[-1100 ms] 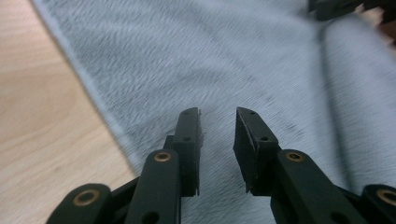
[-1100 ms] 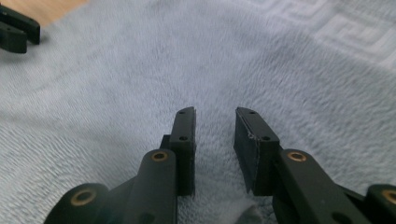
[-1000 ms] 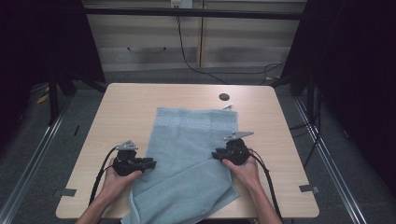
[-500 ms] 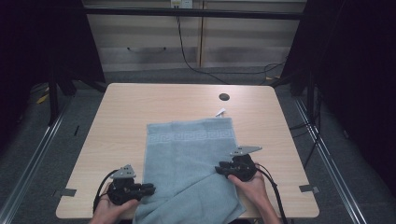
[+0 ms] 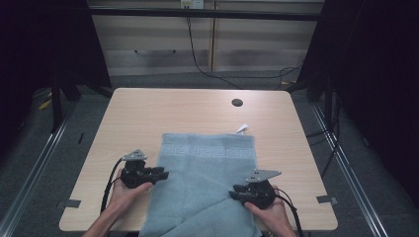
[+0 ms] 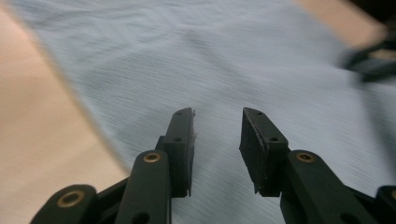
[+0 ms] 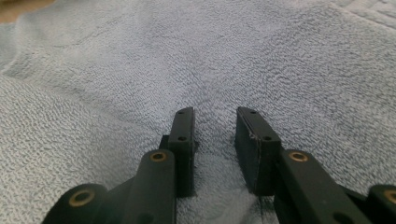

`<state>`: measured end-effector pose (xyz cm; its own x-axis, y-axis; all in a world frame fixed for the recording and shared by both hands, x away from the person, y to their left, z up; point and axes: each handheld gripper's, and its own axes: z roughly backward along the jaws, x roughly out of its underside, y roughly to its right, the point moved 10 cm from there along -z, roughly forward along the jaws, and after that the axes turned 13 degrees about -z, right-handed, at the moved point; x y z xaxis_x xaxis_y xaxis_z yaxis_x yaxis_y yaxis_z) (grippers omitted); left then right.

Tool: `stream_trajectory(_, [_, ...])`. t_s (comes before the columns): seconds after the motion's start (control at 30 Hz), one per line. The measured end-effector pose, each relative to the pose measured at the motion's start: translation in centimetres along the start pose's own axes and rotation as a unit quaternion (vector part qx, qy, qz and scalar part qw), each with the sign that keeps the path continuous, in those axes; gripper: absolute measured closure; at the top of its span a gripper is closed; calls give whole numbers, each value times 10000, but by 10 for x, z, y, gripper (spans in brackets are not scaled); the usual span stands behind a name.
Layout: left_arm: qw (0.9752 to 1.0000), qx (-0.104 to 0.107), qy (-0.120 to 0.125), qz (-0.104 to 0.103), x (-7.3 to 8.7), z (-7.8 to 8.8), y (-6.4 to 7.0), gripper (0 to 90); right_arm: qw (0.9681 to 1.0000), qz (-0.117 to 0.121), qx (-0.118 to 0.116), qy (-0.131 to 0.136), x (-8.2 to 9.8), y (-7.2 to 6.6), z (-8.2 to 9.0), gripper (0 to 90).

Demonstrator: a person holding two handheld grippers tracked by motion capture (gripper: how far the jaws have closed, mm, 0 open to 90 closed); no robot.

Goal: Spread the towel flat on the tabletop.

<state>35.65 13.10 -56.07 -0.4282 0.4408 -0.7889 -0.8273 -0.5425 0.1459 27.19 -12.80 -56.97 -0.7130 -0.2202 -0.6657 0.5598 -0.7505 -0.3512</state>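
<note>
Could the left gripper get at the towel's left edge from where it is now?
Probably yes. The left gripper sits right at the left edge of the towel, jaws apart with nothing gripped, having just been opening. Bare table lies beside it, and nothing blocks the way.

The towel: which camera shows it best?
The high view: the towel shows nearly whole there, with its patterned far border, spread on the table and hanging over the near edge. The left gripper view gives a blurred stretch with one edge; the right gripper view gives close-up pile.

no readable text, labels or numbers
</note>
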Motion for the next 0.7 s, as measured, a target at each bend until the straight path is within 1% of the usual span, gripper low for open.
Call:
stream_trajectory(0.03, [10000,-10,-10,87,-1,-5,-3,634,10000,-5,-4,-30,1,-1,1,687])
stream_trajectory(0.07, [9999,-100,-125,62,0,-10,-4,623,10000,30,-7,-19,1,-2,1,687])
stream_trajectory(0.1, [9999,-89,-133,-61,1,-14,-3,633,10000,37,0,-34,2,-2,1,687])
stream_trajectory(0.13, [9998,-103,-117,-82,0,-15,-2,648,10000,36,7,-29,2,-2,1,687])
stream_trajectory(0.2, [9992,-137,-210,-312,4,-12,2,679,10000,31,14,-15,2,-3,1,687])
stream_trajectory(0.27, [9990,-41,-231,-384,8,-7,8,685,10000,23,-9,-22,4,-4,2,686])
stream_trajectory(0.3, [9988,-35,-244,-431,12,-2,12,702,10000,44,-2,-40,5,-4,3,686])
stream_trajectory(0.37, [9988,125,-257,-398,18,5,19,709,10000,35,-30,-37,9,-8,6,687])
stream_trajectory(0.4, [9988,153,-253,-383,22,8,23,711,10000,7,-54,-50,12,-10,8,686])
stream_trajectory(0.43, [9986,224,-276,-397,25,13,29,712,10000,27,-60,-64,14,-12,9,687])
stream_trajectory(0.47, [9983,249,-291,-443,27,15,31,712,9999,51,-65,-81,17,-14,11,686])
stream_trajectory(0.5, [9984,214,-284,-450,30,18,34,713,9999,51,-43,-93,18,-15,12,686])
stream_trajectory(0.6, [9986,323,-288,-297,36,25,42,711,9999,37,-49,-90,23,-20,15,686])
stream_trajectory(0.67, [9985,277,-319,-361,38,27,46,711,9999,-21,-30,-124,27,-24,17,686])
stream_trajectory(0.7, [9984,328,-323,-319,39,28,49,710,9999,18,-33,-153,28,-27,18,686])
